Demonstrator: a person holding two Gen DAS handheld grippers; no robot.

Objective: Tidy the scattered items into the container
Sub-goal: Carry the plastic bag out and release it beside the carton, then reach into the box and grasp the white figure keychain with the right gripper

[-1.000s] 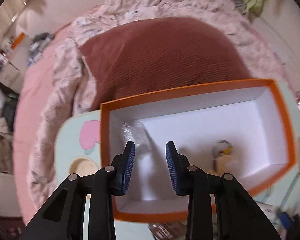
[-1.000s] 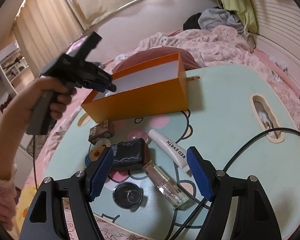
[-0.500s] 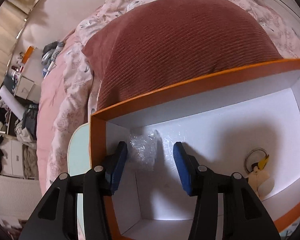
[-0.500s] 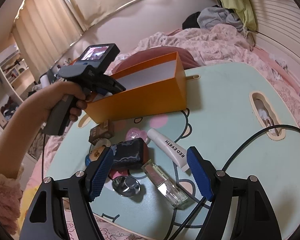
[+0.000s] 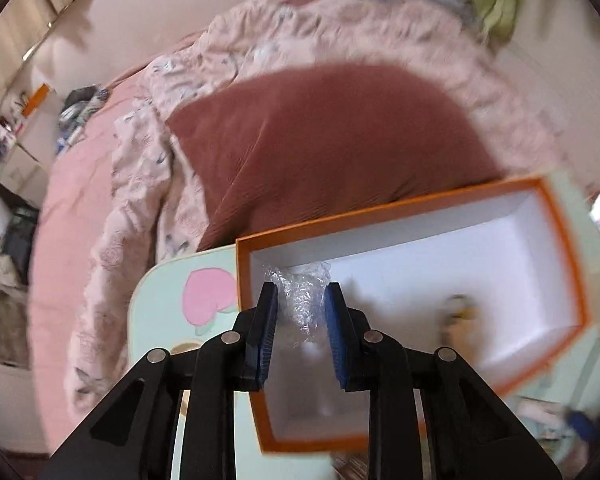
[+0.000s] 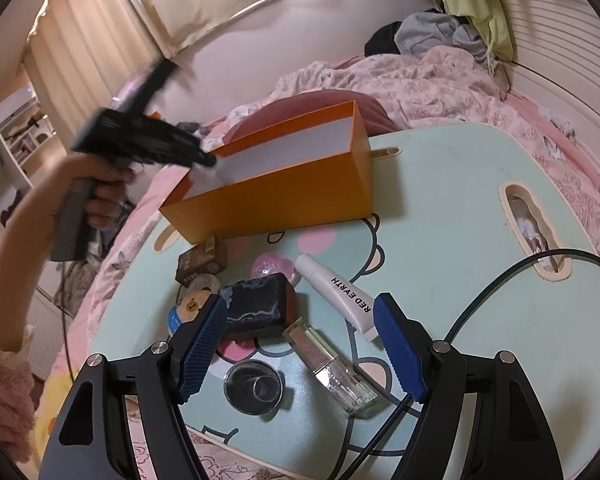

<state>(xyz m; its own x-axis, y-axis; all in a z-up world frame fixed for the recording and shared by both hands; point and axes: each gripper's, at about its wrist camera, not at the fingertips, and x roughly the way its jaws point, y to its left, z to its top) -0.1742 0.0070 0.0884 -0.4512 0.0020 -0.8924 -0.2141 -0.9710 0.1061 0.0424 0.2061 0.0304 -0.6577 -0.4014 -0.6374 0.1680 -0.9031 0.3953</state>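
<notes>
The left gripper (image 5: 301, 312) grips a crumpled clear plastic wrapper (image 5: 305, 296) above the orange cardboard box (image 6: 284, 196). The right gripper (image 6: 300, 336) gapes wide, empty, over a white tube (image 6: 338, 294) marked "RED EARTH" on the mint cartoon table (image 6: 452, 208).

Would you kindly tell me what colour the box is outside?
Orange; the box shows best in the right wrist view.

The box (image 6: 284, 184) stands on the table (image 6: 452, 216), a cushion (image 5: 332, 144) behind it. In front of the box lie a carton (image 6: 201, 260), a tube (image 6: 340, 297), a bottle (image 6: 332, 366) and a round lid (image 6: 254, 388). Inside the box lies crumpled plastic wrap (image 5: 304, 296), apparently between the left gripper's (image 5: 302, 320) pads.
</notes>
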